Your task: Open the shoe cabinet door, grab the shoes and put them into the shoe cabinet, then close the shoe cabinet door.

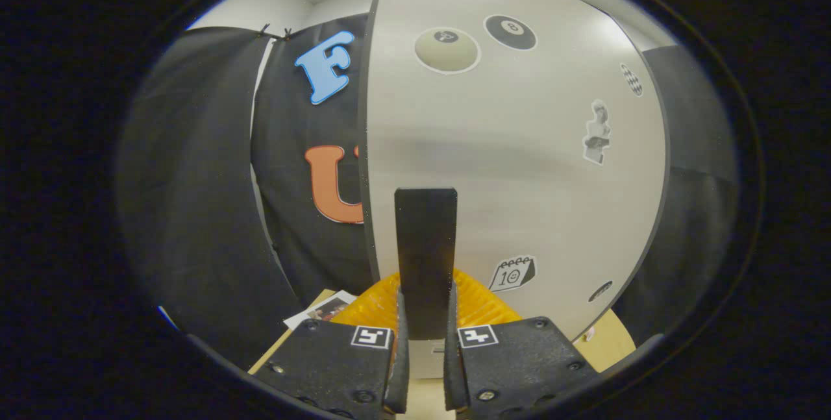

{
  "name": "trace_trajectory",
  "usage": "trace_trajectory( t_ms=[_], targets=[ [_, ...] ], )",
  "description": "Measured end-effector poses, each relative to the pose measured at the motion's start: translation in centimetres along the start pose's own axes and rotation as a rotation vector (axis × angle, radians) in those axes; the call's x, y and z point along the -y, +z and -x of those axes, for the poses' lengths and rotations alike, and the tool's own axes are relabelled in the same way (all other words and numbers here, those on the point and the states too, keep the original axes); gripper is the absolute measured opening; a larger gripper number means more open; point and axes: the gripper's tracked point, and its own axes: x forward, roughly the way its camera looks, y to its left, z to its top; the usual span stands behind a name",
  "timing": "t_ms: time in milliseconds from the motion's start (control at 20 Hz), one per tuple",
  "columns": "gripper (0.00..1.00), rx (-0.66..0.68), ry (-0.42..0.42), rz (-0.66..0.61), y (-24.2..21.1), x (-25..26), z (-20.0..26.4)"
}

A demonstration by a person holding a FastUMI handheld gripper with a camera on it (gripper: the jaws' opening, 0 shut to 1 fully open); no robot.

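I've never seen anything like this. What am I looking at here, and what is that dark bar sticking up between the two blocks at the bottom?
The picture comes from a camera mounted on a hand-held gripper, a two-fingered tool a person carries. It looks forward along the fingers, the two blocks you noticed. The wide lens bends everything into a round shape.

The big pale panel ahead is a shoe cabinet door, decorated with stickers. The dark upright bar is its handle, and the fingers are closed on it from both sides, so the door is being gripped. Whether it is opening or closing cannot be told from one picture.

Just behind the handle lies something orange and ribbed, beside a small photo card on a tan surface.
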Motion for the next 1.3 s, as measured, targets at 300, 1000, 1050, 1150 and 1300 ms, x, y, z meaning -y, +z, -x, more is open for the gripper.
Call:
trace_trajectory(
  t_ms=[300, 1000, 1050, 1150, 1300],
  targets=[
    [0.24, -0.005, 0.07, 0.026, -0.9, 1.2, 3.6],
    [0.24, 0.019, 0.236, 0.02, -2.7, 5.9, 11.6],
    [0.24, 0.019, 0.26, 0.026, -2.7, 6.4, 11.9],
    [0.24, 0.018, 0.306, 0.038, -2.9, 7.6, 12.3],
    [0.24, 0.012, 0.366, 0.044, -3.1, 9.2, 12.5]
  ],
)
